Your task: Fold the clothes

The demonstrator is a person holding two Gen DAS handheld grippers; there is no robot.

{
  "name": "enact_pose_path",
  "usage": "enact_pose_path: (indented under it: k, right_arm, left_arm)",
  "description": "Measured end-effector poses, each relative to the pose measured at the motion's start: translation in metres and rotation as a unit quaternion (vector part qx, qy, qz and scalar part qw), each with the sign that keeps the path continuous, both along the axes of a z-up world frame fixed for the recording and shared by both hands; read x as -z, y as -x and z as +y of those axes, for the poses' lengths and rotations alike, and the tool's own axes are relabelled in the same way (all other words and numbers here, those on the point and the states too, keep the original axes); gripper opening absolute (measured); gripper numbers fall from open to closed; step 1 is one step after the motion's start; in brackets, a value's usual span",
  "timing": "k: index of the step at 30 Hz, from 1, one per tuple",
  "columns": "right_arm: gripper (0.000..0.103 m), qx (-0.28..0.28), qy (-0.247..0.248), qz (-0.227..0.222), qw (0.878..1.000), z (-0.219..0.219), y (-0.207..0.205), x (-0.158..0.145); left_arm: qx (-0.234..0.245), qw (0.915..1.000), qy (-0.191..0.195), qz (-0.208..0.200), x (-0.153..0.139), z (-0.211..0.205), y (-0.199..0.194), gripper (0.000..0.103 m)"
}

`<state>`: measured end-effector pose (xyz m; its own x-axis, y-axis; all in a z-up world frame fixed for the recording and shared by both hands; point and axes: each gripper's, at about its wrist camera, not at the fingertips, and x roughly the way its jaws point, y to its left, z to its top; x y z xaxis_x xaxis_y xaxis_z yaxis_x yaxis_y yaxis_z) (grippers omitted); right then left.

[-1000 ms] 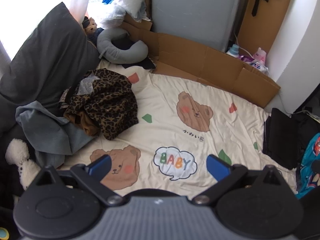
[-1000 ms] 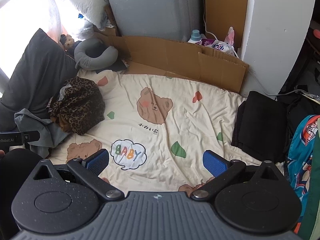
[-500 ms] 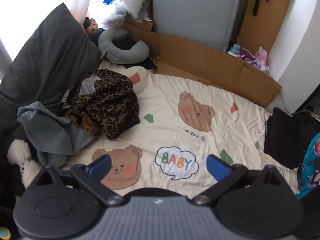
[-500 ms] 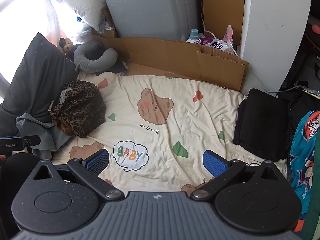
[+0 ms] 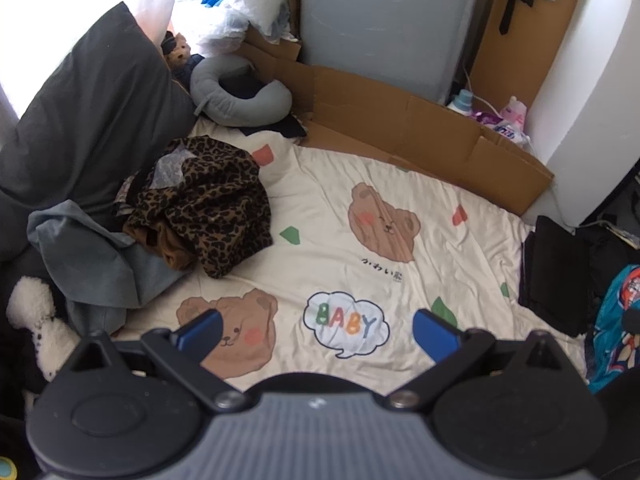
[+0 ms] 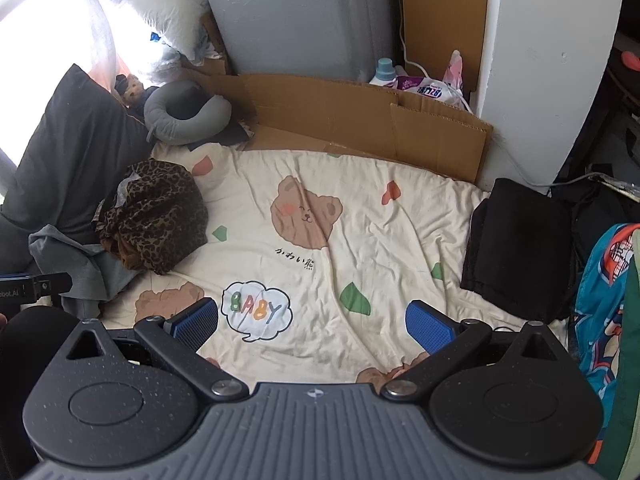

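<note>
A crumpled leopard-print garment (image 5: 208,204) (image 6: 156,216) lies in a heap at the left side of the cream bear-print bedsheet (image 5: 360,216) (image 6: 360,240). A grey-blue garment (image 5: 92,264) (image 6: 80,264) is bunched beside it, nearer the left edge. Folded black clothing (image 5: 560,272) (image 6: 520,240) rests at the sheet's right edge. My left gripper (image 5: 318,330) hangs open above the near part of the sheet, holding nothing. My right gripper (image 6: 312,324) is likewise open and empty over the "BABY" print. Both stand well short of the garments.
A dark grey pillow (image 5: 88,120) leans at the left, a grey neck pillow (image 5: 240,92) behind the heap. Cardboard (image 5: 420,128) lines the far edge, before a grey panel (image 5: 380,20). Bottles (image 6: 416,80) stand by the white wall. A colourful bag (image 6: 604,312) sits at right.
Both views have shifted slightly, the right one drawing a little higher and back. Both grippers stay open; no garment has moved.
</note>
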<state>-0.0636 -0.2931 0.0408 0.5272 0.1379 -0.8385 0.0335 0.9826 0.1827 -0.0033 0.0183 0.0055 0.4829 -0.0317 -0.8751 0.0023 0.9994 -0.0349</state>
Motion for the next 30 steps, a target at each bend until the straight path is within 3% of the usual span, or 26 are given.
enact_pose_path:
  k: [20, 30]
  right_arm:
    - [0.103, 0.008, -0.001, -0.045, 0.999, 0.01, -0.013, -0.027]
    - [0.103, 0.001, -0.015, -0.058, 0.998, 0.019, -0.035, -0.034]
  left_arm:
    - [-0.014, 0.9988, -0.004, -0.048, -0.047, 0.049, -0.021, 0.102]
    - [-0.02, 0.9986, -0.003, -0.048, -0.044, 0.071, -0.04, 0.102]
